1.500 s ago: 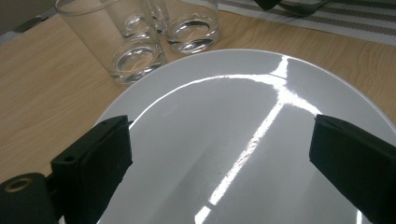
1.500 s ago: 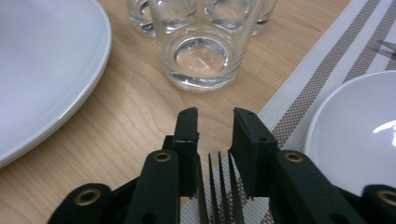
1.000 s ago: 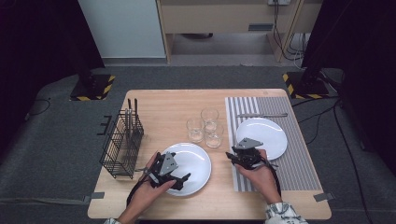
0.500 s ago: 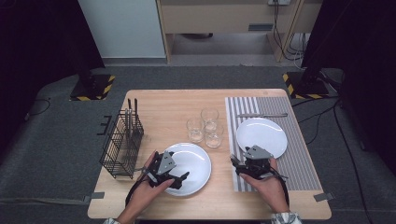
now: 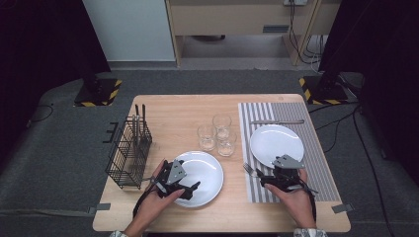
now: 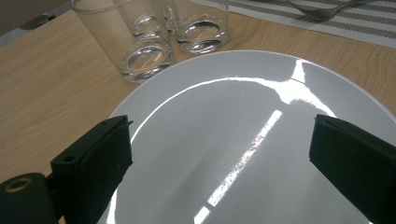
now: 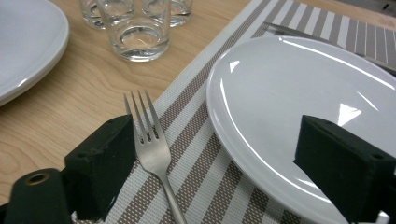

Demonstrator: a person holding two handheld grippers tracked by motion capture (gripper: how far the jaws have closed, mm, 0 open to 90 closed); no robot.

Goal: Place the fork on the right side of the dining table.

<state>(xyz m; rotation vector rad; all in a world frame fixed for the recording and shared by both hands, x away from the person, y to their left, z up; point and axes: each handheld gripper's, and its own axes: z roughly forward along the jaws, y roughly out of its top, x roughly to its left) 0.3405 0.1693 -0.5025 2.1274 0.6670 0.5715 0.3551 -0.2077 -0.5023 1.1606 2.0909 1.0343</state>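
Note:
A steel fork (image 7: 152, 144) lies flat on the striped placemat (image 7: 196, 121), just left of a white plate (image 7: 303, 93). My right gripper (image 7: 217, 140) stands over it. Its jaws have just been opening and now stand wide, with the fork beside the left jaw and no pad pressing on it. From above, the fork (image 5: 249, 171) sits at the mat's left strip and the right gripper (image 5: 269, 180) is just behind it. My left gripper (image 6: 224, 140) is open over a second white plate (image 6: 243, 79), with nothing between its jaws; it hovers at that plate's near-left rim (image 5: 190, 190).
Three empty glasses (image 5: 217, 134) stand between the two plates. A knife (image 5: 276, 121) lies across the far end of the placemat (image 5: 316, 163). A black wire basket (image 5: 129, 154) with several utensils stands at the table's left side.
The right hand has drawn back to the right and toward the near edge, and its jaws have opened; the fork now lies free on the mat. The left hand has kept still.

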